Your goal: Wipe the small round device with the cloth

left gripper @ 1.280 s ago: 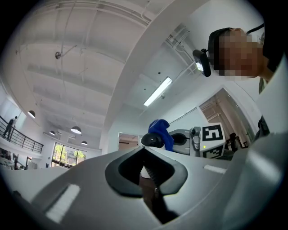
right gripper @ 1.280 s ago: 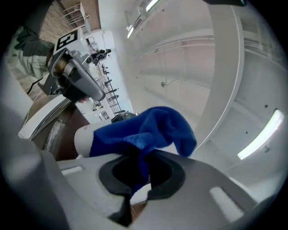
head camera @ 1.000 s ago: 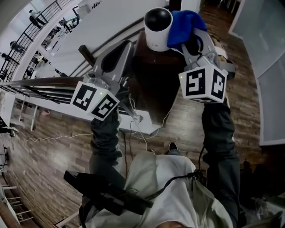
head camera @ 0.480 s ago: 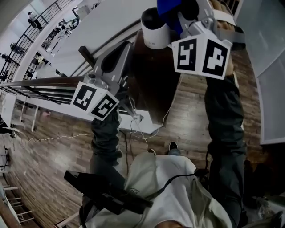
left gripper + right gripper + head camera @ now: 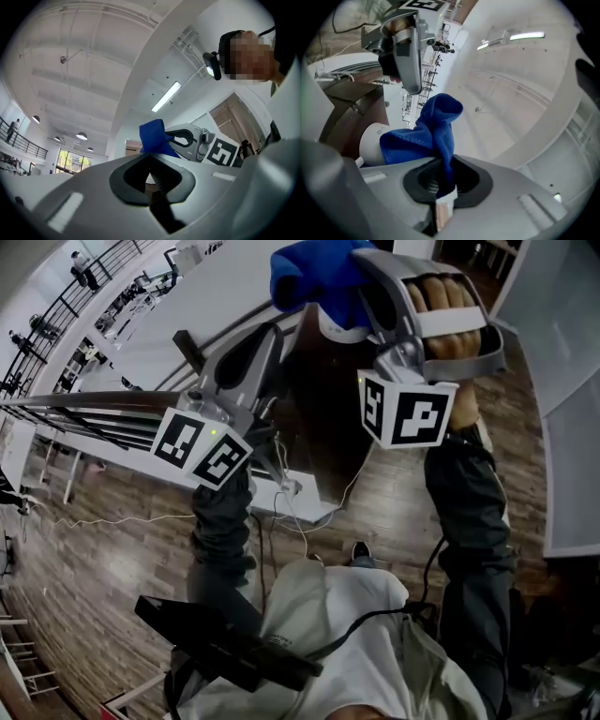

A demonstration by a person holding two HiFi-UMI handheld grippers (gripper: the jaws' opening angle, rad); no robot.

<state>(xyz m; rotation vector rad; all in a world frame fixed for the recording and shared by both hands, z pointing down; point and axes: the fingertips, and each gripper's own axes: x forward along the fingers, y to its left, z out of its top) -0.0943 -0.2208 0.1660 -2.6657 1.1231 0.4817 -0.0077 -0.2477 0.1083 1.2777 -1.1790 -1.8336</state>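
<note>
The small round device is white and stands on a dark brown stand; only its lower rim shows in the head view. A blue cloth lies over its top, and my right gripper is shut on that cloth. In the right gripper view the cloth bunches out of the jaws of my right gripper and drapes against the device. My left gripper stays left of the device, shut, nothing in it. The left gripper view shows its jaws together, the cloth beyond.
White cables hang off the stand's near edge down to the wooden floor. A railing and a white ledge run behind my left gripper. A black device hangs at the person's chest.
My right gripper has carried the cloth leftward across the top of the device, so the black dome is now covered. The left gripper has stayed where it was.
</note>
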